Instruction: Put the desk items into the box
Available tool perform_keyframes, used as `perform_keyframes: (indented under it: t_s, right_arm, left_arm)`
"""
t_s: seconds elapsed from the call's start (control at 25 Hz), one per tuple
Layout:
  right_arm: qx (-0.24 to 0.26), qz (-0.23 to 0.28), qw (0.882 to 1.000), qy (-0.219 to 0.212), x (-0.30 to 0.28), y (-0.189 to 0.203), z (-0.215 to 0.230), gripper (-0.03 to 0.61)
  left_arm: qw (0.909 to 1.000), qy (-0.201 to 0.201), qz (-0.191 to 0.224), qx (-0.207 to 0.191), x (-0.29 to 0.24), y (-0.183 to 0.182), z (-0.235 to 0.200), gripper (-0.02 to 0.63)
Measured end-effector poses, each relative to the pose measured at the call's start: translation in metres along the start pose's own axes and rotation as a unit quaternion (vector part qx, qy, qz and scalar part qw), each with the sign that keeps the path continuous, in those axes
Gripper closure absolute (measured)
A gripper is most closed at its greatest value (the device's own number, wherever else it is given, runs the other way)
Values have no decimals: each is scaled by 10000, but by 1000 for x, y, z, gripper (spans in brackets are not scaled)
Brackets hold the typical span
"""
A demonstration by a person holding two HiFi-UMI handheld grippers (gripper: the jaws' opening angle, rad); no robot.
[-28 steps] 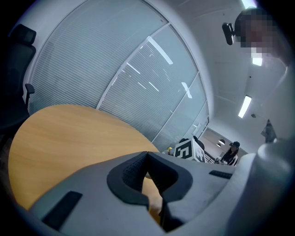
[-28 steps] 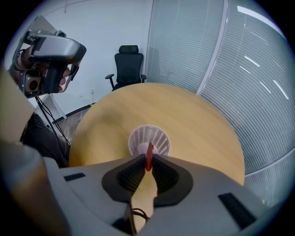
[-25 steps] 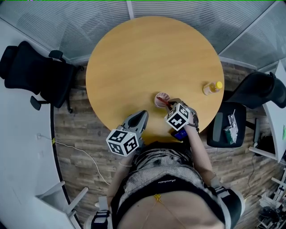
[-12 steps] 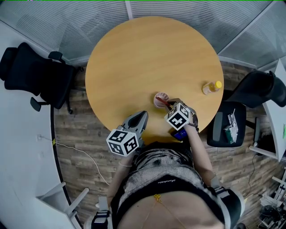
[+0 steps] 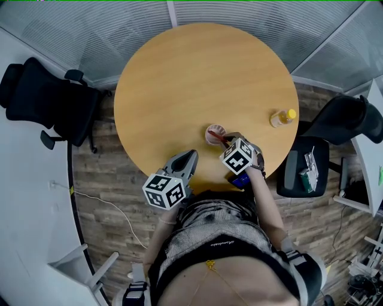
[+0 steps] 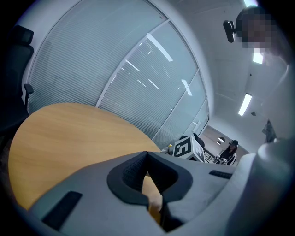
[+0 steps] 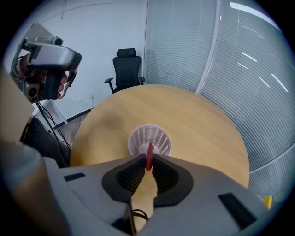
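red stick point(image 7: 149, 159) is clamped between the pads of my right hand-held gripper point(image 7: 148, 162), which are closed on its thin sides. it stands on edge and pokes out past the jaw tips. its far end points into the open mouth of the cup point(image 7: 138, 138), a white mesh one standing upright on the bench point(image 7: 193, 124). i cannot tell whether the stick touches the cup's rim or inside.

from the head view the cup point(image 5: 209, 135) sits on the near right part of the round wooden bench point(image 5: 197, 77). the red stick point(image 5: 221, 138) slants from it back to my right hand-held gripper point(image 5: 230, 140) just beside it.

my left hand-held gripper point(image 5: 192, 153) hangs over the near edge of the bench, left of the cup and apart from it. in its own view the left hand-held gripper point(image 6: 146, 156) has its jaw tips together with nothing between them, only bare wood showing through the gap behind.

a bottle point(image 5: 283, 118) with a yellow cap stands near the bench's right edge, well apart from the cup. a black chair point(image 5: 48, 98) stands on the floor to the left of the bench, and another chair point(image 5: 350, 119) to the right. slatted blinds point(image 5: 239, 18) run round the far side.
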State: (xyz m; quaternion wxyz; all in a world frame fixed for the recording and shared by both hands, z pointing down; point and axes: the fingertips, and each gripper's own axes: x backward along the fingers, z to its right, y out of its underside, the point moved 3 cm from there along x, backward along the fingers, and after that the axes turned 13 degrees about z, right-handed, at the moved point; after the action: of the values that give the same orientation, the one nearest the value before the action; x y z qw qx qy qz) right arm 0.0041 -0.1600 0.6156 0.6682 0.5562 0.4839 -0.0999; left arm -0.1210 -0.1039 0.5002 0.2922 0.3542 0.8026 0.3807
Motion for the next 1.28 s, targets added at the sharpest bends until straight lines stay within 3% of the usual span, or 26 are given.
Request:
perform_keyframes:
  t_s: [0.4,0.76,1.28]
  right_arm:
    - [52,13,10000,-44,2,0,2,517]
    - [-171,386,9989,-211,18,-5,1,456]
    - [-534,745,9957,101,55,11,4,443]
  left_arm:
    - [10000,68,11,-32,-2,-1,5,595]
    - [9998,157,-46,-109,-1,1,16,595]
    - [9999,84,6,-149,9,12,33,595]
